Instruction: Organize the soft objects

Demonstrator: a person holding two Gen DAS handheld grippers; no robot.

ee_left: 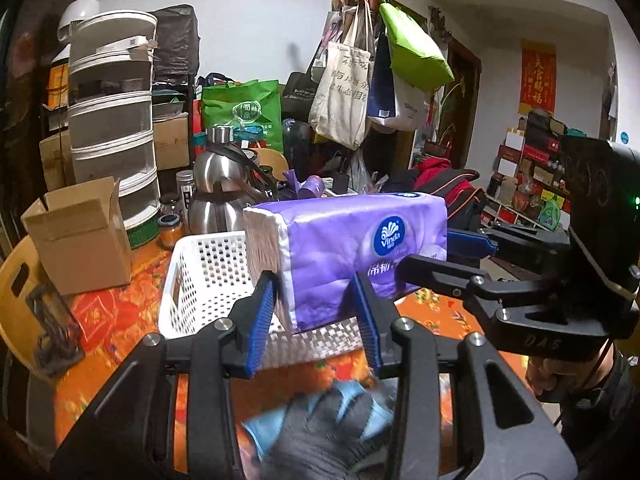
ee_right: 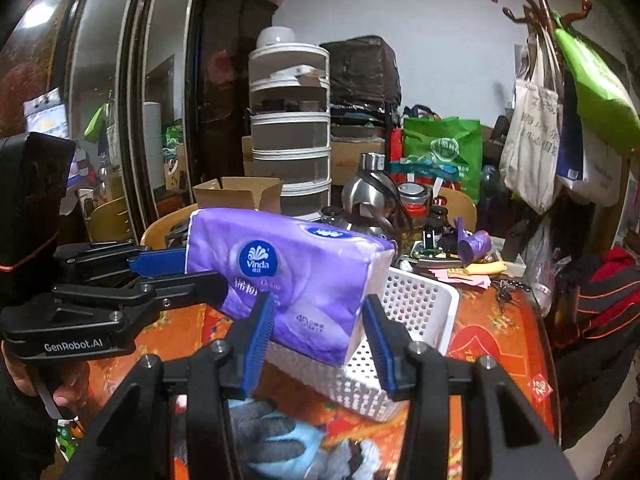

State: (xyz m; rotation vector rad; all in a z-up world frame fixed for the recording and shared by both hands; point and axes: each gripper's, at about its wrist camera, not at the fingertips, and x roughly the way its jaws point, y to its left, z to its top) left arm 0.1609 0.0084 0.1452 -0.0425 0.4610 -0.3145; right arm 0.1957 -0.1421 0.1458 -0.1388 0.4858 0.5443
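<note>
The tissue pack [ee_left: 352, 248] is purple with a blue-and-white round logo and white ends, the perforated basket [ee_left: 200, 276] white, the tablecloth [ee_left: 108, 312] orange-red with flowers, the gloves [ee_left: 320, 428] grey and light blue, the finger pads [ee_left: 262, 320] blue.

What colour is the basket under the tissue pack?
White, perforated basket; clearest in the left wrist view.

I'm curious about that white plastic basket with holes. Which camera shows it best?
The left wrist view: the white perforated basket shows its open inside and far wall, beside the purple Vinda tissue pack. In the right wrist view, the pack hides most of the basket, leaving one corner and a side wall.
</note>
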